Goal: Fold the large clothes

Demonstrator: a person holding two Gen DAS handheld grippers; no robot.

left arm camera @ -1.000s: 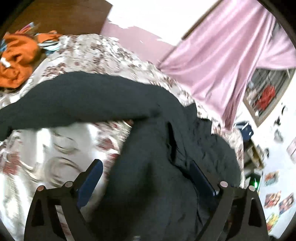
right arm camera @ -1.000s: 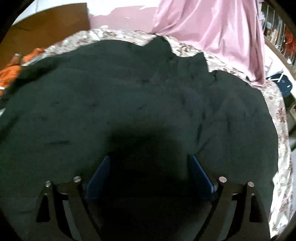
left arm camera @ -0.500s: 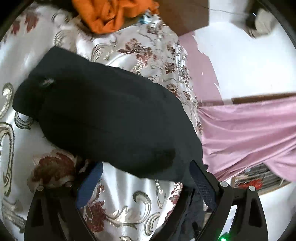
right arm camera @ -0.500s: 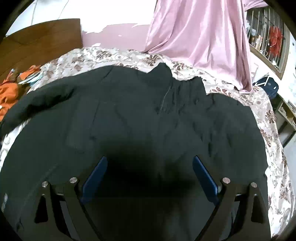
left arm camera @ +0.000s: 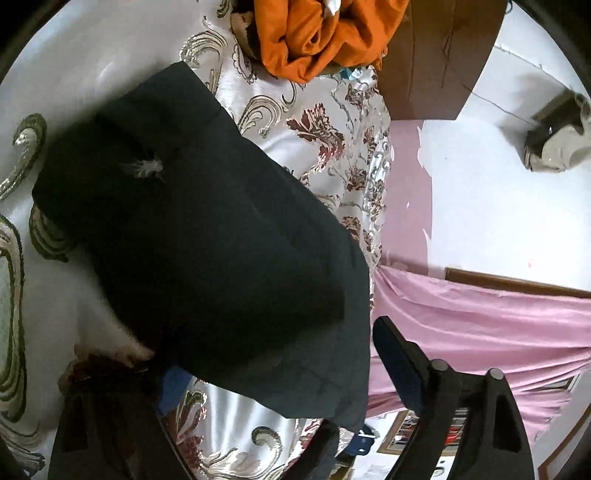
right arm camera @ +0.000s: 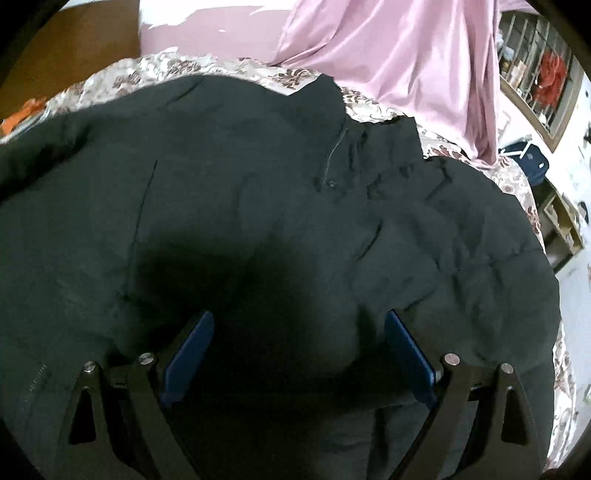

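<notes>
Jacket (right arm camera: 280, 229): black, large; spread flat across the bedspread (right arm camera: 159, 68), collar end at the far side, filling most of the right wrist view.
Sleeve (left arm camera: 207, 236): black, part of the jacket; lies over the bedspread in the left wrist view, cuff end at the far left, a small pale tuft on the cloth near that end.
Left gripper (left arm camera: 277, 362): fingers spread wide, released; the sleeve passes between them, the left finger partly hidden under the cloth.
Right gripper (right arm camera: 295, 354): fingers spread wide, released; low above the near part of the jacket, grasping nothing.
Bedspread: white satin with red and gold floral scrolls.
Orange cloth (left arm camera: 325, 33): crumpled heap, far side, well apart from the sleeve.
Headboard (left arm camera: 439, 55): brown wood, right of the orange cloth.
Curtain (right arm camera: 399, 59): pink, beyond the far right of the bed.
</notes>
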